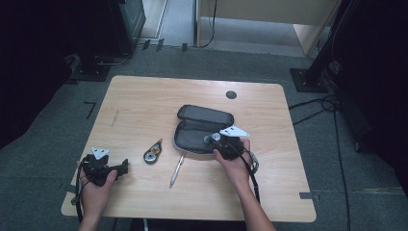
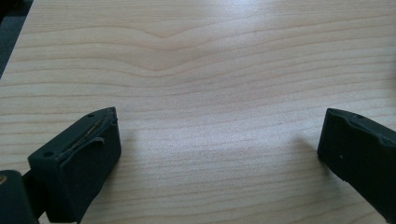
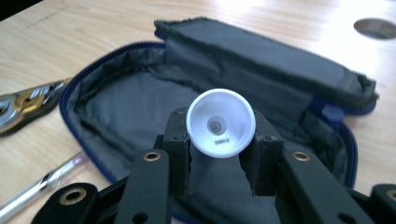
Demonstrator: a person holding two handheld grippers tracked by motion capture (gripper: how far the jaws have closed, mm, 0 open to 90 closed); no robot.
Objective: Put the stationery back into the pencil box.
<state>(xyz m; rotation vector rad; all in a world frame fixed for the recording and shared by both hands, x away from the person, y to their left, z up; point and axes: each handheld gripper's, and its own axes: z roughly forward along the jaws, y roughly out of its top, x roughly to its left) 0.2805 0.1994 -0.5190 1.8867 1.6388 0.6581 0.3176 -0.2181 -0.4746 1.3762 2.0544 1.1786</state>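
A dark grey pencil case (image 1: 204,115) with a blue zip lies open at the table's middle; its inside (image 3: 116,102) holds nothing that I can see. My right gripper (image 1: 215,141) hovers over the case's front half, shut on a white round-ended tube (image 3: 220,122), whose end faces the camera in the right gripper view. That tube (image 1: 211,138) shows small in the high view. My left gripper (image 1: 121,167) rests near the table's front left corner, and its jaws (image 2: 219,149) stand wide open over bare wood.
A correction tape dispenser (image 1: 153,154) (image 3: 25,105) and a silver pen (image 1: 176,171) (image 3: 42,186) lie left of the case. A round cable hole (image 1: 231,94) sits at the table's far side. Dark stands and cables surround the table on the floor.
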